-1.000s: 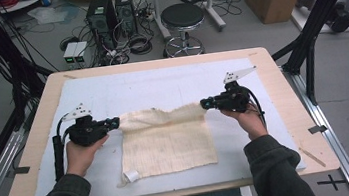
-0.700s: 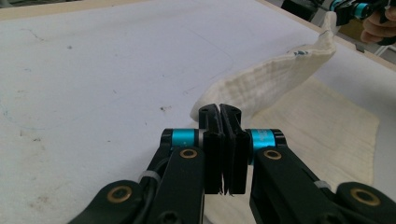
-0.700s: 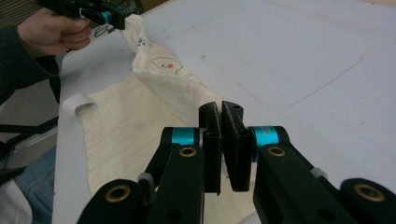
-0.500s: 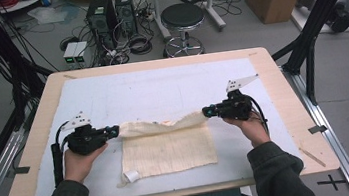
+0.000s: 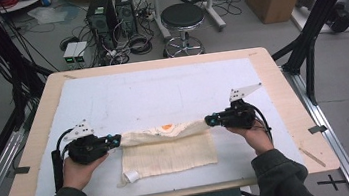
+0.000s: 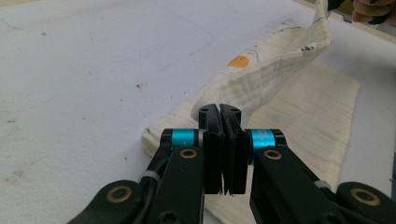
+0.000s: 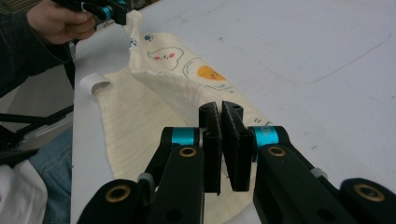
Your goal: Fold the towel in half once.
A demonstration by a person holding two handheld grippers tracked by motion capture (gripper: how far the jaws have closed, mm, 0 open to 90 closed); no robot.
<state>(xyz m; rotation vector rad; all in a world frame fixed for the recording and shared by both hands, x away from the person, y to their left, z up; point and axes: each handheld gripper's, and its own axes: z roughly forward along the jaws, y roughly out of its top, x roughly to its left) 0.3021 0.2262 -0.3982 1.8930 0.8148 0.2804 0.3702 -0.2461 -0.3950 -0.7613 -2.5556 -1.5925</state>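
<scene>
Hands [image 5: 78, 170] low, tools [image 5: 116, 140] pinching cloth [image 5: 169, 151].

Both grippers [image 5: 115, 140] [image 5: 209, 120] clamped shut.

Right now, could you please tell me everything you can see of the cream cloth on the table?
The cream cloth looks like soft, crinkled gauze cotton, plain on the side that lies upward, with printed cartoon figures and an orange spot on the lifted face. A white label loop sticks out near its front left corner. Its front part lies flat on the white table cover; its far edge is raised and being folded toward the person, pinched at one corner by the left tongs and at the other by the right tongs.
</scene>
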